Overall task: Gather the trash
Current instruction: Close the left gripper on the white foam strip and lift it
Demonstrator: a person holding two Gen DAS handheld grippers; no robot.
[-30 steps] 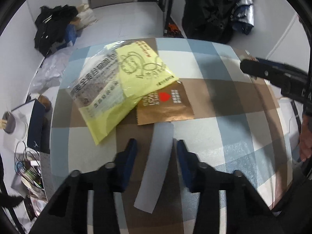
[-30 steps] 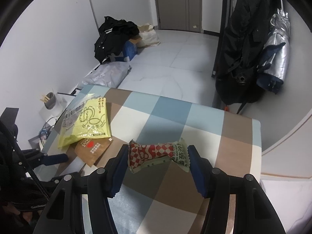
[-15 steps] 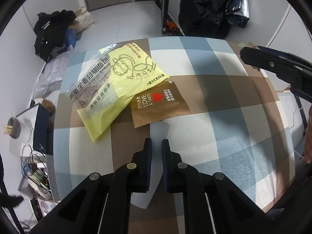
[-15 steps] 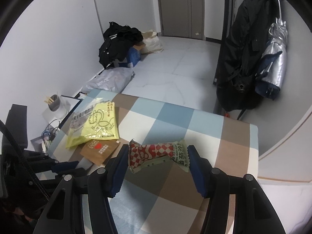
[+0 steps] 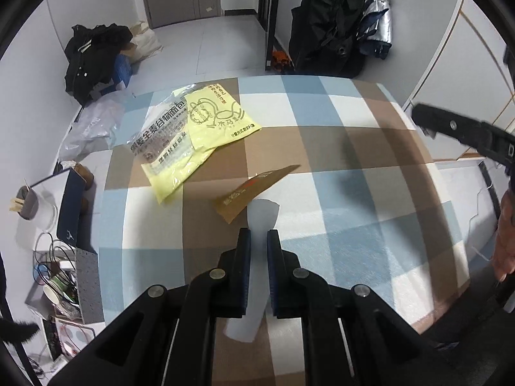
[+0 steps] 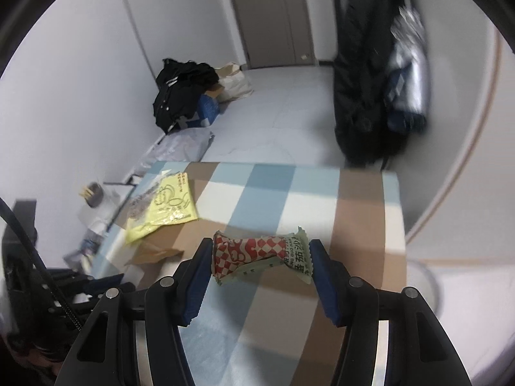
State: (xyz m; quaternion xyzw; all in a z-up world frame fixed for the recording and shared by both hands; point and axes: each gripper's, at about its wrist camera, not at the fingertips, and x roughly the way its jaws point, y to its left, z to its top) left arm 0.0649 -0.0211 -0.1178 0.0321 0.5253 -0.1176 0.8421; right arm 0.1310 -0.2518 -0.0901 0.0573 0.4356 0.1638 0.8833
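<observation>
We have our left gripper (image 5: 258, 241) closed on a pale strip of paper (image 5: 261, 212), which passes up between the pads and shows its torn end beyond the tips, while its lower end hangs out under the jaws. A brown snack sachet (image 5: 254, 189) leans against the strip's upper end, tilted up off the checked tablecloth (image 5: 354, 193). Beyond it, a yellow bread bag (image 5: 196, 132) lies flat on the cloth, well apart from our fingers.

Our right gripper (image 6: 261, 251) clamps a red-and-white checked snack wrapper (image 6: 260, 254) end to end, one pad on each crimped end, and we carry it above the table. From this side, the yellow bag (image 6: 164, 209) and the brown sachet (image 6: 154, 254) sit to the left, near the left gripper's dark frame (image 6: 64, 292). On the floor behind the table lie a black jacket (image 6: 183, 90) and a grey plastic bag (image 6: 183, 144).
</observation>
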